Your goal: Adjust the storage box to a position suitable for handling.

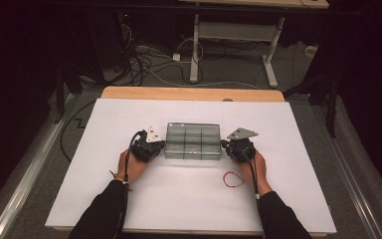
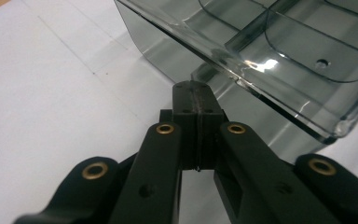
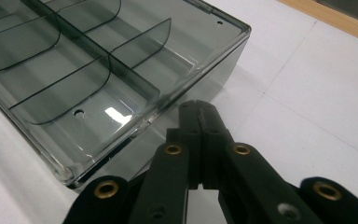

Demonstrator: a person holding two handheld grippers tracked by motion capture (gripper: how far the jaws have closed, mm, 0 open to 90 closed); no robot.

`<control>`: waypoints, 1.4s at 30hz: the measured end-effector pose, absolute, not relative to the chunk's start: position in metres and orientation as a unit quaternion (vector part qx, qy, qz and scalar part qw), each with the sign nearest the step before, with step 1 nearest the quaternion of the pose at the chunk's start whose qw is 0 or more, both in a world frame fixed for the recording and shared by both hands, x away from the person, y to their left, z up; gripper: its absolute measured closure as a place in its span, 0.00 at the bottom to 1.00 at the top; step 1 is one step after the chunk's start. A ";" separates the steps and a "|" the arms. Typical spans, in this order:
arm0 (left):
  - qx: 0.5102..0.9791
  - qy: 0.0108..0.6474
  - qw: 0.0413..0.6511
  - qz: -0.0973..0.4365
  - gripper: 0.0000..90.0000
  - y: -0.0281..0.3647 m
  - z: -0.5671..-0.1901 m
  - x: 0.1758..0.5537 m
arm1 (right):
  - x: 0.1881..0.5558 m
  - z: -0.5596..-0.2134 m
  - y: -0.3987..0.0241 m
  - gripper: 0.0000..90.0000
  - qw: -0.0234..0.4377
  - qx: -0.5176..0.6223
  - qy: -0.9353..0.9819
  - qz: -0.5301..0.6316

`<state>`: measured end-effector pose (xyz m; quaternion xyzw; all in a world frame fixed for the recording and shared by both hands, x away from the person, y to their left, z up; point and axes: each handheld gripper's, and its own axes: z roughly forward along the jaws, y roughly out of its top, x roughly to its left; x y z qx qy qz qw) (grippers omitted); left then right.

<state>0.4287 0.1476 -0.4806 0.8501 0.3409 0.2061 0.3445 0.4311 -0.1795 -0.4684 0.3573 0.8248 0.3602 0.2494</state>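
On white sheet (image 1: 129, 199): both grippers, left (image 1: 160, 146) and right (image 1: 225, 145), closed empty, flanking smoky divided tray (image 1: 193, 141).

A white sheet (image 1: 189, 199) covers most of the desk (image 1: 194, 93), whose pale wooden edge shows along the far side. On the sheet, near the front right, lies a small red loop of cord (image 1: 233, 179) — thin, roughly round. Beyond the desk, on grey floor (image 1: 238, 69), tangled cables (image 1: 144, 59) run past the white legs of a second desk (image 1: 195, 45) — its top is wooden too
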 end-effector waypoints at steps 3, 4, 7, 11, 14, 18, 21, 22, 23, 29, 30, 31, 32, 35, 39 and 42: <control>0.843 0.343 0.363 0.199 0.97 0.153 -0.479 0.428 | 0.430 -0.468 -0.176 1.00 0.254 0.349 0.831 0.350; 0.843 0.343 0.363 0.199 0.97 0.153 -0.479 0.428 | 0.429 -0.467 -0.176 0.97 0.263 0.347 0.832 0.345; 0.841 0.338 0.364 0.214 0.97 0.157 -0.473 0.423 | 0.424 -0.461 -0.181 0.96 0.265 0.352 0.819 0.368; 0.830 0.329 0.385 0.233 0.97 0.163 -0.460 0.413 | 0.411 -0.455 -0.193 0.92 0.281 0.357 0.799 0.395; 0.822 0.318 0.401 0.250 0.97 0.167 -0.448 0.403 | 0.402 -0.449 -0.203 0.87 0.286 0.352 0.784 0.424; 0.811 0.298 0.423 0.274 0.93 0.173 -0.434 0.390 | 0.387 -0.433 -0.214 0.79 0.301 0.334 0.770 0.452; 0.805 0.288 0.437 0.279 0.90 0.176 -0.426 0.382 | 0.376 -0.424 -0.218 0.74 0.316 0.323 0.762 0.463; 0.803 0.285 0.440 0.282 0.90 0.177 -0.424 0.380 | 0.373 -0.421 -0.219 0.72 0.318 0.321 0.760 0.467; 0.801 0.282 0.445 0.284 0.90 0.177 -0.423 0.377 | 0.369 -0.418 -0.220 0.70 0.320 0.317 0.758 0.472; 0.799 0.268 0.454 0.290 0.83 0.177 -0.417 0.366 | 0.357 -0.409 -0.221 0.58 0.332 0.308 0.746 0.488; 0.798 0.266 0.456 0.292 0.81 0.176 -0.416 0.365 | 0.355 -0.407 -0.221 0.54 0.336 0.308 0.741 0.492; 0.798 0.263 0.457 0.292 0.81 0.176 -0.415 0.363 | 0.354 -0.406 -0.221 0.51 0.337 0.311 0.739 0.493; 0.796 0.261 0.460 0.294 0.78 0.175 -0.414 0.362 | 0.354 -0.405 -0.221 0.47 0.339 0.313 0.736 0.495; 0.795 0.255 0.461 0.301 0.72 0.173 -0.411 0.359 | 0.353 -0.405 -0.220 0.44 0.340 0.315 0.731 0.501; 0.794 0.245 0.463 0.309 0.54 0.170 -0.410 0.354 | 0.350 -0.404 -0.220 0.36 0.337 0.336 0.712 0.517; 0.794 0.237 0.465 0.312 0.46 0.170 -0.411 0.349 | 0.344 -0.405 -0.218 0.33 0.360 0.331 0.709 0.508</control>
